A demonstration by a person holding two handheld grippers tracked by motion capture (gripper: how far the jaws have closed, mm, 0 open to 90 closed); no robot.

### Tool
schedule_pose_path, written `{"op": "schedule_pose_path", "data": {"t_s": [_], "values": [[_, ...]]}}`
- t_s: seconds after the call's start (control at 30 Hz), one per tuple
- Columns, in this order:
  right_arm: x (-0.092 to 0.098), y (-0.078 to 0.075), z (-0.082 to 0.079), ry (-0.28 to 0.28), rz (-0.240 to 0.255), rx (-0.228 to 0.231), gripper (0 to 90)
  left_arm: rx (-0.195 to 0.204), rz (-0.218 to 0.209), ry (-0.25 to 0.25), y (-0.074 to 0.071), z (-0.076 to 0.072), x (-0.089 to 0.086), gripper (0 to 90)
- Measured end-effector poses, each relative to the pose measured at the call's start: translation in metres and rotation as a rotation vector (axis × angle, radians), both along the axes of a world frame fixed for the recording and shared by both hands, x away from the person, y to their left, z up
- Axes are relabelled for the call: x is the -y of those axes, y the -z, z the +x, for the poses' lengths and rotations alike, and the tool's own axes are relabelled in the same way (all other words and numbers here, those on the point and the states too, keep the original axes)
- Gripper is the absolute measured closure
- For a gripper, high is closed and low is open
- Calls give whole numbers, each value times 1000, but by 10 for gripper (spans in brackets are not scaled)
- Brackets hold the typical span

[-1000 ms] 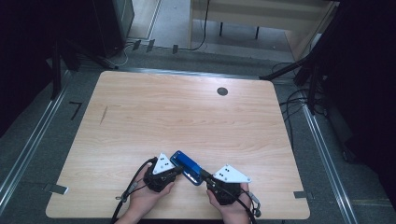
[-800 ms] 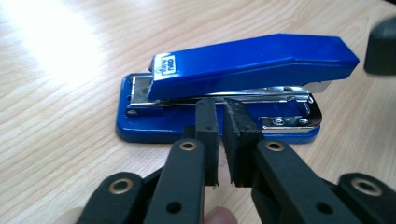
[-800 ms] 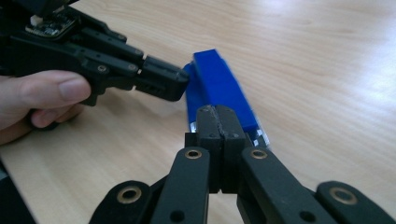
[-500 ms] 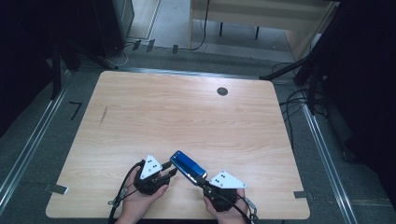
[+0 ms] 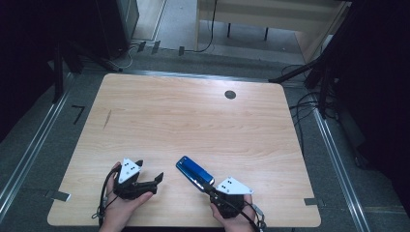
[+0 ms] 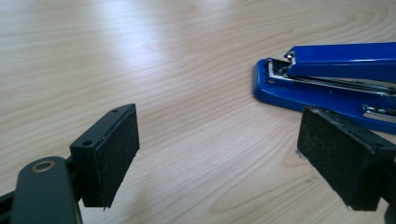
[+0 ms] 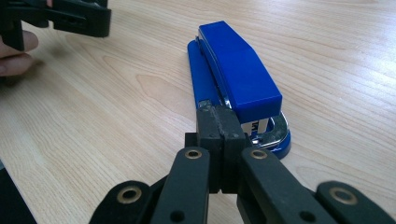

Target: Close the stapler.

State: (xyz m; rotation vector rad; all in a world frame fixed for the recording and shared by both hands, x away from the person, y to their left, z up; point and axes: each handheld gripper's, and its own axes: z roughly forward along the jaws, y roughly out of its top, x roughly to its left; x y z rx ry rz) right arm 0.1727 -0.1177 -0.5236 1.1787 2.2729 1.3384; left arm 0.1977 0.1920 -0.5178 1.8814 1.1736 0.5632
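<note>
A blue stapler (image 5: 194,172) lies flat near the front edge of the wooden table (image 5: 193,121), angled with its rear end toward my right hand. My right gripper (image 5: 208,186) is shut. In the right gripper view its closed tips (image 7: 219,116) rest against the rear of the stapler (image 7: 238,74), with nothing between the pads. My left gripper (image 5: 150,171) is to the left of the stapler, apart from it. Its jaws have just been opening and stand wide in the left gripper view (image 6: 219,154), with bare table between them. The stapler (image 6: 327,79) lies beyond the right pad (image 6: 341,154).
A round black grommet (image 5: 230,94) sits in the table's far right part and a short dark mark (image 5: 107,119) at its left. Cables run over the floor behind and to the right. My left hand (image 7: 14,51) shows at the edge of the right gripper view.
The left gripper has drawn away from the stapler to the left and opened its jaws. The stapler and the right gripper have stayed about where they were.
</note>
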Motion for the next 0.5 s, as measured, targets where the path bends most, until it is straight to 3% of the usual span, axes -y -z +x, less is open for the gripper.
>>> {"op": "schedule_pose_path", "data": {"t_s": [0.03, 0.27, 0.33, 0.4, 0.5], "values": [[0, 0, 0, 1, -1, 1, 900, 10, 24, 3, 0, 0, -4, 111], [1, 4, 3, 5, -10, -6, 900, -15, -19, -23, 0, -5, -37, 89], [1, 5, 5, 7, -12, -9, 900, -11, -9, -35, 0, -8, -46, 89], [1, 5, 5, 10, -16, -14, 900, -17, -17, -64, -1, -9, -55, 90], [1, 7, 7, 12, -25, -14, 900, -22, 8, -105, 0, -10, -69, 92]]}}
